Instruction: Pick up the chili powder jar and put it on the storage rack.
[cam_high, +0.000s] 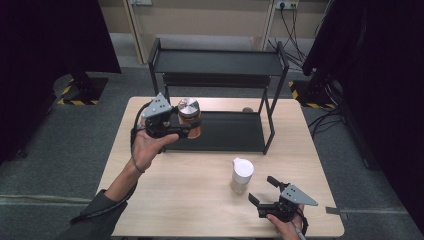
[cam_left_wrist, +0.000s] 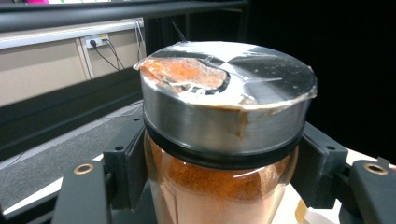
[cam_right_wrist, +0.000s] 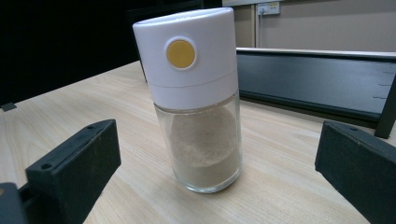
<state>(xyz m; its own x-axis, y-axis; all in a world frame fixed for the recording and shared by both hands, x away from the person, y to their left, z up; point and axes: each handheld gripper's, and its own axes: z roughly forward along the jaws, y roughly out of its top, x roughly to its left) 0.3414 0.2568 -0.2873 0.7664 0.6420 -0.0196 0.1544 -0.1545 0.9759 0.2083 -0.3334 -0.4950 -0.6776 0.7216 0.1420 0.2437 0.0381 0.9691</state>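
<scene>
A glass jar of orange powder (cam_high: 190, 120) with a round metal lid (cam_left_wrist: 224, 98) hangs above the left end of the black rack's lower shelf (cam_high: 235, 132). My left gripper (cam_high: 187, 127) is shut on the jar (cam_left_wrist: 215, 191), its black jaws clamped on the glass just under the lid. A clear shaker with a white cap (cam_high: 241, 175) stands upright on the wooden table (cam_high: 190, 200); it holds pale powder (cam_right_wrist: 203, 144) and has a yellow dot on the cap. My right gripper (cam_high: 264, 190) rests open just to the near right of the shaker, jaws wide and apart from it.
The two-tier black rack (cam_high: 220, 62) stands at the table's back, its top shelf bare. Dark curtains flank the table, with wall sockets and cables behind. Bare wood lies between the shaker and the table's left and front edges.
</scene>
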